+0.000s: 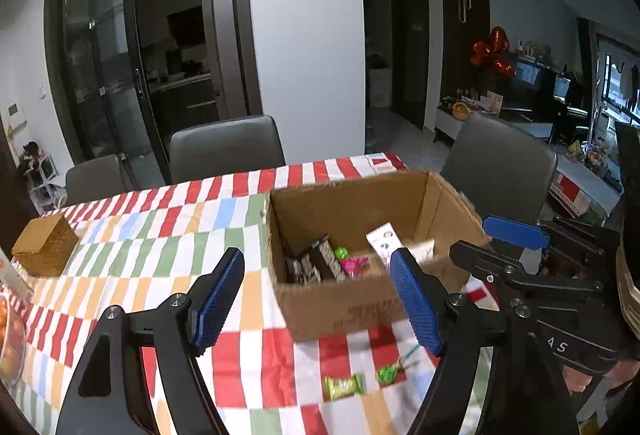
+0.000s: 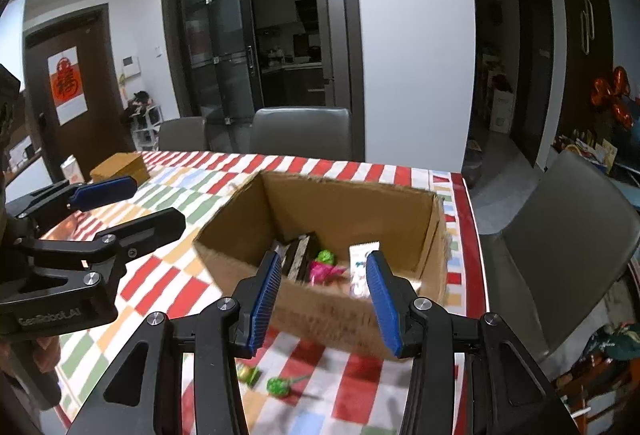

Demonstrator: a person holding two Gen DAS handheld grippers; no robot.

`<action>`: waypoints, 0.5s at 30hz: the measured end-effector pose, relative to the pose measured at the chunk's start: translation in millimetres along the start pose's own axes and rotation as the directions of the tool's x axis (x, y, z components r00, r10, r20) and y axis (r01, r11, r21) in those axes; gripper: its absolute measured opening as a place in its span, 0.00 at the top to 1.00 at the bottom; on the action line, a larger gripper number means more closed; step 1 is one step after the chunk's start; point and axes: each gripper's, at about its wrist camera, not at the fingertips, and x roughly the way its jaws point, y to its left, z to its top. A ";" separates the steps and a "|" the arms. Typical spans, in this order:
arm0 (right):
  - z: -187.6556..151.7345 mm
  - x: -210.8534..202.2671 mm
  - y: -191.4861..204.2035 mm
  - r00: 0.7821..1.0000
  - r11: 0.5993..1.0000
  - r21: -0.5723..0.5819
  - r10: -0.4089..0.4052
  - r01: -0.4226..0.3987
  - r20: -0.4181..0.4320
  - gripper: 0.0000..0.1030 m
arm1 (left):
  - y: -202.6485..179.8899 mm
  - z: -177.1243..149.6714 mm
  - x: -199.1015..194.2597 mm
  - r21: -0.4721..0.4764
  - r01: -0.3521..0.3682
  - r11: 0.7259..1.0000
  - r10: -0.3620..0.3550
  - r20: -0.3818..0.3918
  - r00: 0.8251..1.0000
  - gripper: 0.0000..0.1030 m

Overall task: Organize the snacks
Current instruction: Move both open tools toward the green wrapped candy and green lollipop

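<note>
Snacks (image 1: 320,263) are seen inside the cardboard box (image 1: 340,305) on the counter (image 1: 160,235); two green candies (image 1: 344,385) lie before it. Jaws of the left gripper (image 1: 320,299) and right gripper (image 2: 322,301) are held apart, empty.

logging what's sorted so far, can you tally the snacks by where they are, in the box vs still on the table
In the cardboard box: 4 that I can tell: dark bar, green candy, pink candy, white packet
On the tablecloth: 2: wrapped candy, green lollipop
Total: 6
</note>
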 end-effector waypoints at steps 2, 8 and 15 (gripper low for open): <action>-9.0 -3.9 4.1 1.000 1.000 -0.006 0.014 -0.014 -0.008 0.56 | 0.7 -8.6 -5.2 -0.004 0.007 1.000 -0.007 -0.005 1.000 0.27; -36.8 -8.4 14.9 0.998 0.999 -0.017 0.033 -0.034 -0.046 0.56 | 0.7 -38.7 -9.4 0.018 0.008 1.000 -0.008 -0.039 0.999 0.27; -71.8 2.6 22.9 0.990 0.998 -0.012 0.056 -0.058 -0.131 0.56 | -0.4 -76.7 -2.1 0.031 0.030 0.999 -0.026 -0.102 0.994 0.27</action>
